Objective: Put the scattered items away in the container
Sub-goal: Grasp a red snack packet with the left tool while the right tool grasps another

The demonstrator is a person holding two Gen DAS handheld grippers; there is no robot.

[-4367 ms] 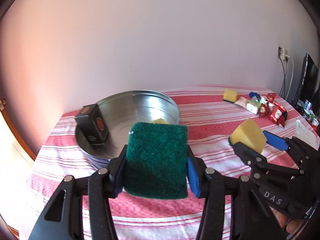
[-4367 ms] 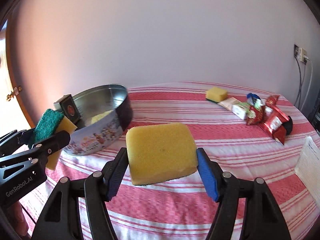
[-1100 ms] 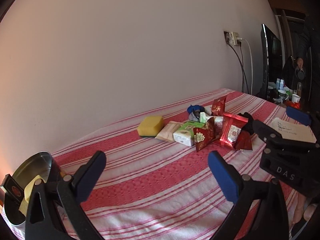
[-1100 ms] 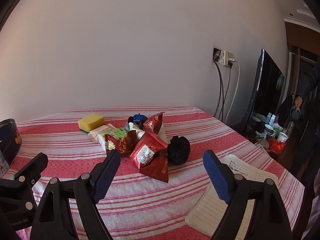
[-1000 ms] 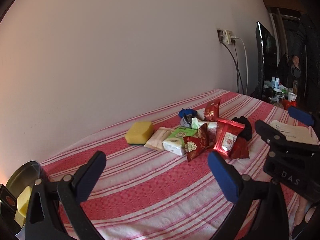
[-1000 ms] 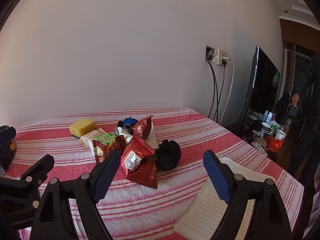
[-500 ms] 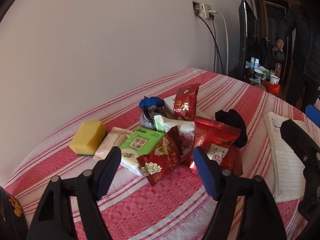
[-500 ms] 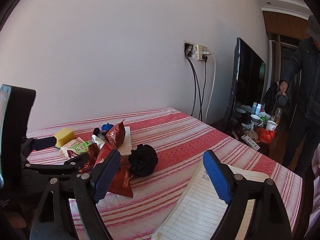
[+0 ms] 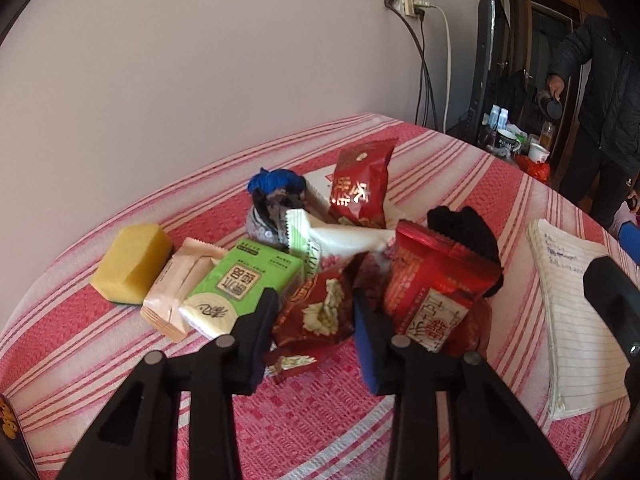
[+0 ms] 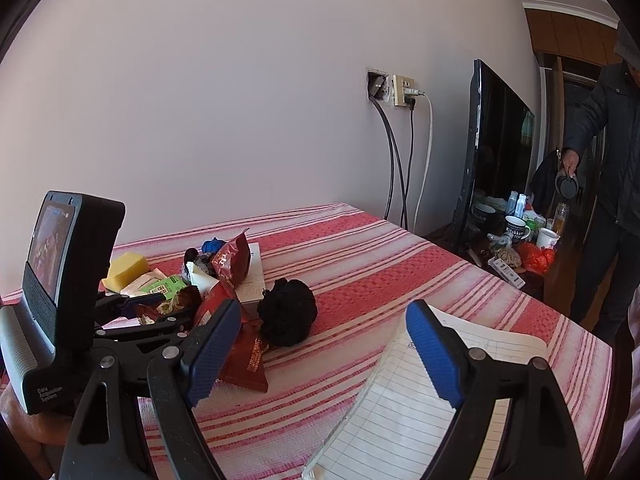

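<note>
Striped bench (image 9: 400, 152), snack pile: left tool (image 9: 314, 334) half-closed astride dark-red packet (image 9: 316, 308), pinch next; right tool (image 10: 324, 354) spread, empty.

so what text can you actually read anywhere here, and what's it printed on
"Data Acquisition System": white print on the grey device casing.
Green packet: Chinese characters, upside down, not clear enough to quote.
Upright red packet: gold Chinese characters, not clear enough to quote.
Notebook: handwriting too small.
Dark mugs: lettering blurred.
</note>
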